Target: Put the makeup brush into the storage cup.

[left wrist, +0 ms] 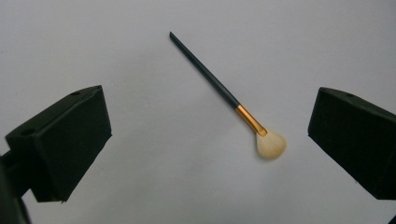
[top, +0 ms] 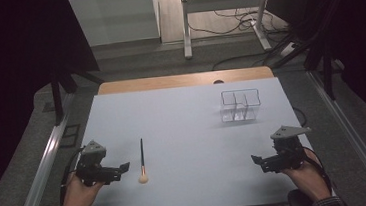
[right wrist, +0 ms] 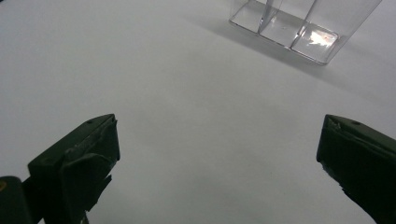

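On the worktop (top: 183, 133), near left, a brush (top: 142, 162) lies flat, bristles toward the near edge, just right of the left tongs (top: 124, 167). Those tongs gape wide and hold nothing. Right tongs (top: 256, 160), near right, also gape wide, empty. A clear organizer (top: 240, 106) stands far right.

Left gripper (top: 121, 167) and right gripper (top: 257, 160) both gape, empty.
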{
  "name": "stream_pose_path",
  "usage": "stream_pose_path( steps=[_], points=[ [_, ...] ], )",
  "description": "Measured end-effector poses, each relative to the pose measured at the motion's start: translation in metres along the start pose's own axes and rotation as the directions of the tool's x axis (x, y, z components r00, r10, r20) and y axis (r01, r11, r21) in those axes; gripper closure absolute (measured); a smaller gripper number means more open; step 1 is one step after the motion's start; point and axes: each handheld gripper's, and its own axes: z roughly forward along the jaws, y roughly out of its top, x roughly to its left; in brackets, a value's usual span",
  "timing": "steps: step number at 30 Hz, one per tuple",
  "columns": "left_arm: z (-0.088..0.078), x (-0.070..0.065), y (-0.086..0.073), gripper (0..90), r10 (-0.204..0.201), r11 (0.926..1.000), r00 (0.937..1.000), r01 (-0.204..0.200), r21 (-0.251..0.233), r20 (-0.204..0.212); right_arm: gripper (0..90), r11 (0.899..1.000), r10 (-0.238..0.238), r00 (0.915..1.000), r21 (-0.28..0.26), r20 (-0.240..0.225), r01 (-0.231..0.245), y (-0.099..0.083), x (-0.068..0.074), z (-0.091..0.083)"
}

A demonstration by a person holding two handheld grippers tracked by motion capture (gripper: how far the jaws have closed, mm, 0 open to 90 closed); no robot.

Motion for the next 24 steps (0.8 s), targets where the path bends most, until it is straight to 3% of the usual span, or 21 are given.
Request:
stream_pose_path(
  steps=[24],
  points=[
    [0.023,0.0,0.019,0.0,0.029,0.9976,0.9996,-0.029,0.063,-0.002,0.0,1.0,0.018,0.9998,0.004,-0.01,-0.018,0.0,-0.001,0.001]
  ],
)
